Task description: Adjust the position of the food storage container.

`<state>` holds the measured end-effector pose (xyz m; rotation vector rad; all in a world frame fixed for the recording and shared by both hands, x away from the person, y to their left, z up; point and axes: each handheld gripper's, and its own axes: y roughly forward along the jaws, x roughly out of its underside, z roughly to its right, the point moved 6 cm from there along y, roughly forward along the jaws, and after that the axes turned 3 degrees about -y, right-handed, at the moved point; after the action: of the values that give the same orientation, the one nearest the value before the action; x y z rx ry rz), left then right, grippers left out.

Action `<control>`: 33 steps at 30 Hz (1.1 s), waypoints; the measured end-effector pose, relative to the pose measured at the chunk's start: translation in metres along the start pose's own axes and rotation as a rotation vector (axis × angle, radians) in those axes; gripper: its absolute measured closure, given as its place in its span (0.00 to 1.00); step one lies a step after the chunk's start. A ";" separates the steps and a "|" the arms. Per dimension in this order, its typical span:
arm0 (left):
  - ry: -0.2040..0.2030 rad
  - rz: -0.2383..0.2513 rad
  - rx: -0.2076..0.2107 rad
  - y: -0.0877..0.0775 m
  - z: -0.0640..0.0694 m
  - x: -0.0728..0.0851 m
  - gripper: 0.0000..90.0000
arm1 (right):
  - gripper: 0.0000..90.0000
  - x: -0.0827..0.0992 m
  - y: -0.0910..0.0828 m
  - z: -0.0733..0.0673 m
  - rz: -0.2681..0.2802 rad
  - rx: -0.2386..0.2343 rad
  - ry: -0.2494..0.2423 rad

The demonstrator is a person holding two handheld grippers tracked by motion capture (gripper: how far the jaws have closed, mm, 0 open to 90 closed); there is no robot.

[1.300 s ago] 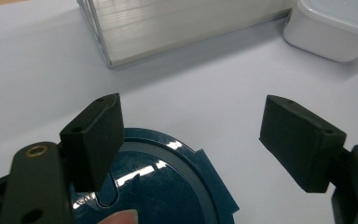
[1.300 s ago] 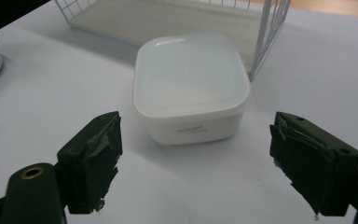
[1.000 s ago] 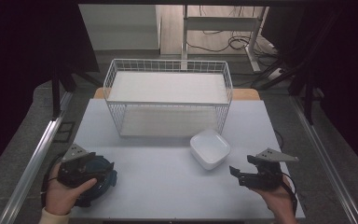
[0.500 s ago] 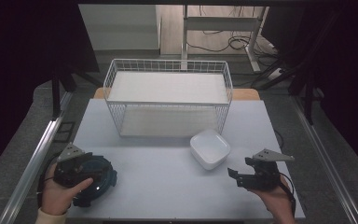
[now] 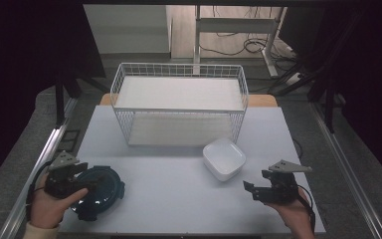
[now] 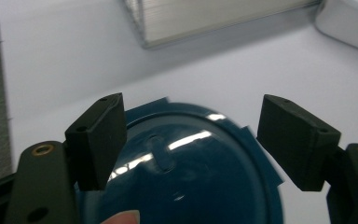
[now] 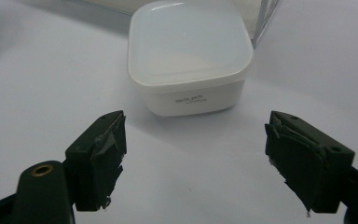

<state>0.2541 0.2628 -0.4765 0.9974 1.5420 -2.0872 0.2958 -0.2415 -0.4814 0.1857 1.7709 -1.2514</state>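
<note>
Item 1, my left claw (image 5: pixel 85 178). Released, with nothing gripped. Over the last second it has slid a little toward the table's left edge, and its jaws have just been narrowing slightly. In the left gripper view they stand wide apart over the lid, and neither pad presses on it.

Item 2, dark blue round lid (image 6: pixel 191 177) with small tabs on its rim. It lies flat on the white table (image 5: pixel 179 199) at the near left corner, directly under and ahead of my left claw. It sits about where it did a second ago; I cannot tell whether it has shifted.

Item 3, my right claw (image 5: pixel 256 181). Released and empty. It has kept its place at the near right, its jaws wide and aimed at item 4.

Item 4, white square container (image 7: pixel 189 60). It stands upright, near the right front corner of the wire basket (image 5: pixel 179 127) and apart from my right claw. It has not moved.

Item 5, reading of the change. I judge that only the left side is working: the small slide and the narrowing look like lining up a pinch on the lid's rim. The grip is not yet made, so both items are still to be picked up.
</note>
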 end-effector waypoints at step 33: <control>-0.159 -0.170 -0.106 -0.016 -0.090 0.051 0.82 | 0.24 0.011 0.003 0.001 -0.061 0.053 0.003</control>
<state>0.2382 0.3580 -0.5165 0.6665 1.6859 -2.1136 0.2921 -0.2454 -0.4914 0.1646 1.7585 -1.3426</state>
